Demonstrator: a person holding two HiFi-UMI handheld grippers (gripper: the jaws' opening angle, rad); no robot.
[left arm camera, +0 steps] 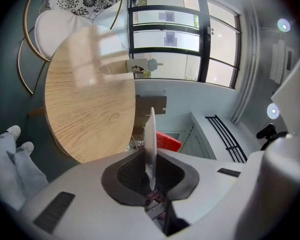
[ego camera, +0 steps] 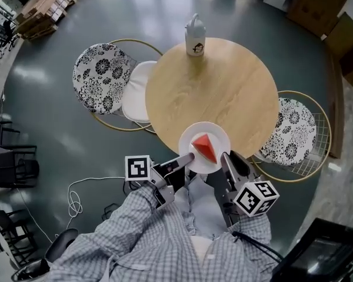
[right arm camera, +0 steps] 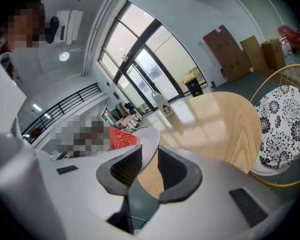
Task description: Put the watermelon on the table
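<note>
Topping table [ego camera: 223, 93] — bottle [ego camera: 195, 35], label [ego camera: 195, 48] seemingly illegible

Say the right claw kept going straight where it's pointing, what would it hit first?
Probably the round wooden table: the right claw, gripping the plate, angles down at its top. Depth is hard to judge.

A white bottle [ego camera: 195, 35], possibly a dispenser, stands upright. The left chair's floral cushion [ego camera: 100, 78] adjoins a plain white cushion [ego camera: 135, 91]; a gold wire chair [ego camera: 316, 154] is right. A white cable [ego camera: 75, 204] loops on the floor.
</note>
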